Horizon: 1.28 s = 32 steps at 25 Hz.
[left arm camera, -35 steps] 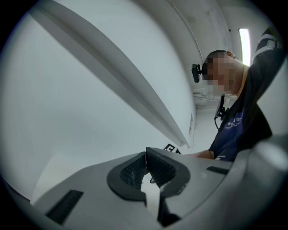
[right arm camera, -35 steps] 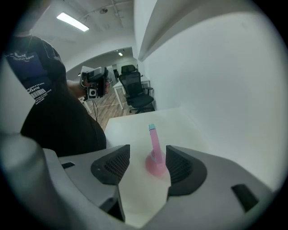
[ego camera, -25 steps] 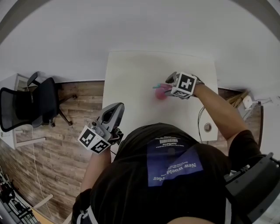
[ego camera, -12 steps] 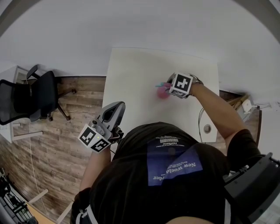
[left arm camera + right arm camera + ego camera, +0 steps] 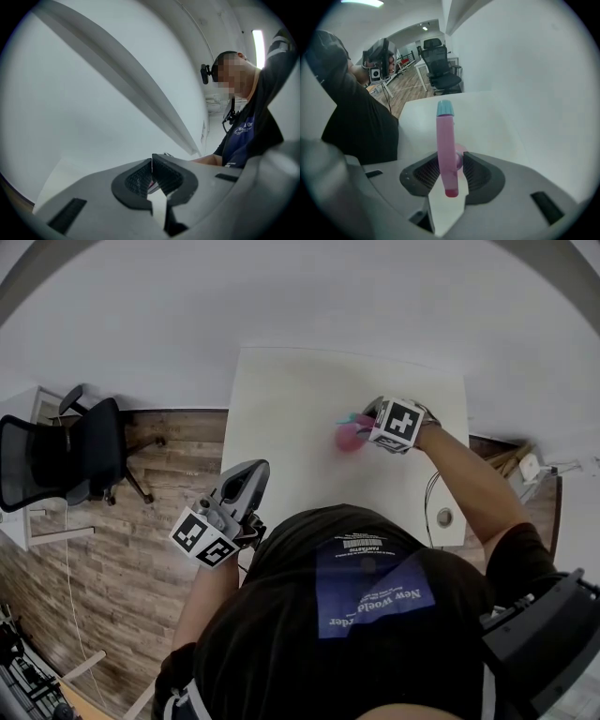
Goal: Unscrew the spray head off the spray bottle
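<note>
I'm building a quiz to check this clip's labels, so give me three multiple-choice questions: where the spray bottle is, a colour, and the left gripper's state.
1. Where is the spray bottle? A on a shelf; B on the white table; C in a sink.
2. What colour is the nozzle tip? A light blue; B yellow; C black.
3. How are the jaws of the left gripper? A wide open; B clamped on the bottle; C shut, empty.
Answers: 1 B, it sits on the table below the right gripper, whose jaws have just been closing on its spray head; 2 A, light blue against the pink head; 3 C, the jaws meet with nothing between.
</note>
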{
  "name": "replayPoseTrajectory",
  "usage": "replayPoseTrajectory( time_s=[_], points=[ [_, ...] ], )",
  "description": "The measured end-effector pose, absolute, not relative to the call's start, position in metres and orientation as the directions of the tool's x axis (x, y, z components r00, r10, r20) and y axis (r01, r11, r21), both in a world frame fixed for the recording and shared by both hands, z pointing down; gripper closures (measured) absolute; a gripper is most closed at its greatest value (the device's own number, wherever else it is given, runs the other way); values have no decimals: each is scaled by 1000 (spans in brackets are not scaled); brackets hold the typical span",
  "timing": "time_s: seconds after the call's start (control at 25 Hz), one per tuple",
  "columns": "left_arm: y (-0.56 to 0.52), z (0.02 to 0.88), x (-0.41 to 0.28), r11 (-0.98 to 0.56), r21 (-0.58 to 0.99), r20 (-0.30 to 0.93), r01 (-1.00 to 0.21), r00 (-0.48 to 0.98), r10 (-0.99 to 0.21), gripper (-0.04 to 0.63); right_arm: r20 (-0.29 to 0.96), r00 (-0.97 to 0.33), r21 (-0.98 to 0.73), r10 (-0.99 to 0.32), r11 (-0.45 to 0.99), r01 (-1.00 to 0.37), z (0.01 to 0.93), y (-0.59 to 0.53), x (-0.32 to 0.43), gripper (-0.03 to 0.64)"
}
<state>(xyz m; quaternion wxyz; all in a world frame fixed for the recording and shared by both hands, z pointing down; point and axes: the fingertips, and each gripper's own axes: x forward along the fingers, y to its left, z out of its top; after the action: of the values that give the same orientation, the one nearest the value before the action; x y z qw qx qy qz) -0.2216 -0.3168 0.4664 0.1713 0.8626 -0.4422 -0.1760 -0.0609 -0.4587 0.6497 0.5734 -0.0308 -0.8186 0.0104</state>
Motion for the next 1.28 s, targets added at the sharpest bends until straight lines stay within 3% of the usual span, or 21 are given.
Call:
replayPoseTrajectory(
  time_s=[0.2, 0.48, 0.68, 0.84, 0.96, 1.28],
  points=[
    [-319, 461, -227, -563, 453, -164, -691, 556, -815, 604, 831, -555, -106, 36, 990, -94, 598, -468, -62, 477],
    [-317, 444, -194, -635, 386, -171, -669, 624, -762, 603, 433, -901, -315, 7, 938, -144, 493, -449, -38, 478],
    [-310, 427, -166, -687, 345, -189, -640, 669, -718, 603, 171, -985, -391, -12, 917, -79, 431, -420, -9, 477],
    [-313, 414, -170, -729, 328, -200, -601, 710, -675, 568, 54, -999, -429, -4, 903, -27, 402, -411, -15, 478],
    [-315, 403, -169, -755, 316, -198, -575, 738, -645, 511, 8, -1000, -444, 7, 896, 3, 387, -403, -20, 477],
    [-335, 384, -147, -818, 284, -173, -501, 812, -557, 238, -47, -996, -460, 74, 884, 88, 369, -390, -28, 477]
  ],
)
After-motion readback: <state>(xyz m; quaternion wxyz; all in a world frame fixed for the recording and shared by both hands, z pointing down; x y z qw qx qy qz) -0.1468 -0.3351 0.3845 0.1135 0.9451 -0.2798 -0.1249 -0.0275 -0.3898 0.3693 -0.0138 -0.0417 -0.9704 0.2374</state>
